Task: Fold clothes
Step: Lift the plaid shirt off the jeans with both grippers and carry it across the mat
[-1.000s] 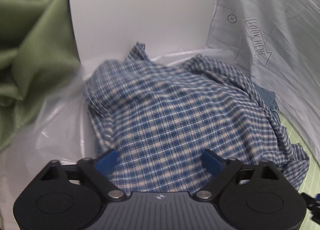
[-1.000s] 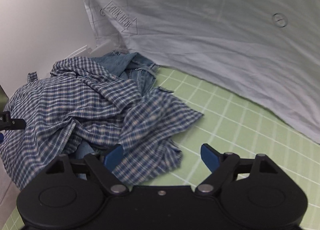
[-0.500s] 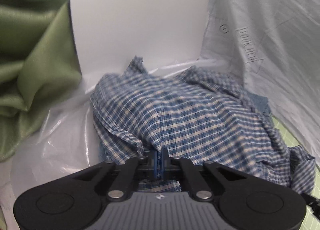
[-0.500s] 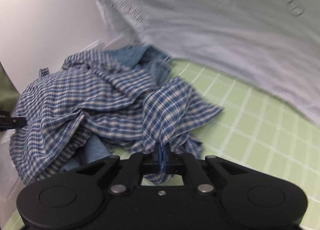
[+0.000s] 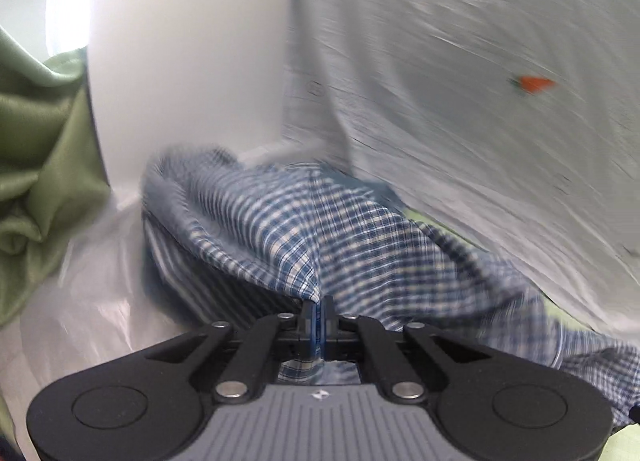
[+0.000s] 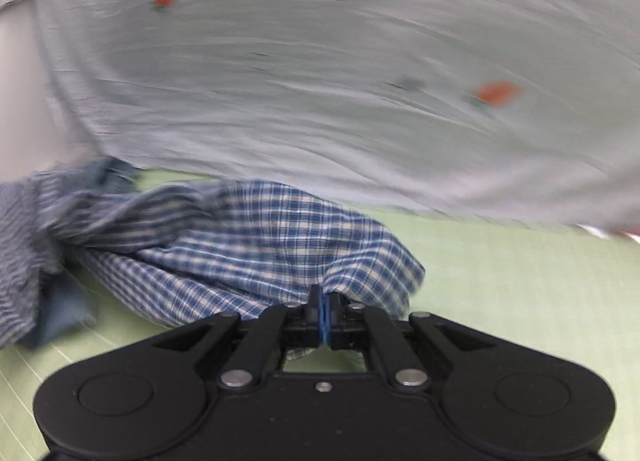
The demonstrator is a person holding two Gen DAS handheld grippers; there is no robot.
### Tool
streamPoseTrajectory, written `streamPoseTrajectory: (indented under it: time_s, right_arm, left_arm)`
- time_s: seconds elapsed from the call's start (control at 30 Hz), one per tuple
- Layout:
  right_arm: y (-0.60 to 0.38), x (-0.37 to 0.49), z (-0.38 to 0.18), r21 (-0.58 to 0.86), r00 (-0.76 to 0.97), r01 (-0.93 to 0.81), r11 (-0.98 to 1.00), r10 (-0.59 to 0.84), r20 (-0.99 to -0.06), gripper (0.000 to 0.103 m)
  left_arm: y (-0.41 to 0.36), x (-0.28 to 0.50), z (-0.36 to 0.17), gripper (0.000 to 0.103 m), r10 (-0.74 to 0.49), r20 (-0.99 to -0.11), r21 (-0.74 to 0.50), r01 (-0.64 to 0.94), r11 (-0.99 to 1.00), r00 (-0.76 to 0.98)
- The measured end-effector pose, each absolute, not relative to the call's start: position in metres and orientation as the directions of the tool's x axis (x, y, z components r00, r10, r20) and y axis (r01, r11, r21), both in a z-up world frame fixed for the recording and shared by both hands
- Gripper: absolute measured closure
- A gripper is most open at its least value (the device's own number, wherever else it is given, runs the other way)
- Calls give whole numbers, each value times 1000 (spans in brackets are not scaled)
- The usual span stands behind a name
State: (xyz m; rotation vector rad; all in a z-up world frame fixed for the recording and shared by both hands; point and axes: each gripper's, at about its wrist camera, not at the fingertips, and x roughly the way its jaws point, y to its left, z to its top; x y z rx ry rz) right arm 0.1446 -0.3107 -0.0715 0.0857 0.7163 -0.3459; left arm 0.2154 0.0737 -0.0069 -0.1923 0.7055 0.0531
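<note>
A blue and white checked shirt (image 5: 352, 237) hangs stretched from my left gripper (image 5: 318, 307), which is shut on a pinch of its cloth, lifted off the clear plastic sheet below. In the right wrist view the same checked shirt (image 6: 280, 237) trails leftward over the green grid mat (image 6: 520, 281), and my right gripper (image 6: 323, 303) is shut on another fold of it. A plain blue garment (image 6: 60, 313) shows under the shirt at the left. Both views are motion-blurred.
A pale sheet with orange marks (image 6: 340, 81) hangs behind as a backdrop; the same sheet (image 5: 480, 101) fills the right of the left wrist view. A white panel (image 5: 188, 73) stands at the back, green fabric (image 5: 36, 149) bunches at the left, and clear plastic (image 5: 92, 301) covers the surface.
Both grippers went from open to shut on the checked shirt, then lifted and pulled it sideways. The shirt, crumpled in a heap before, is now drawn up and stretched.
</note>
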Motion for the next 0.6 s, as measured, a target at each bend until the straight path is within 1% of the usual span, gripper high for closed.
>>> streamPoseTrajectory:
  time_s: [0.07, 0.23, 0.37, 0.47, 0.6]
  right_arm:
    - [-331, 108, -76, -95, 658, 398, 913, -356, -664, 102]
    - [-393, 20, -80, -119, 542, 563, 818, -474, -694, 102]
    - [-451, -48, -80, -180, 431, 675, 716, -580, -692, 102]
    - [-493, -96, -77, -191, 356, 751, 632, -631, -689, 102]
    - [-531, -143, -75, -214, 287, 795, 568, -663, -691, 101]
  left_arm:
    - [54, 193, -8, 102, -45, -657, -153, -75, 985, 752]
    - [3, 139, -18, 102, -129, -692, -185, -1, 983, 710]
    - [-36, 96, -29, 102, -188, -721, -212, 46, 976, 667]
    - [-65, 75, -37, 102, -223, -740, -231, 72, 970, 634]
    - [-95, 50, -49, 101, -253, -761, -256, 82, 963, 597]
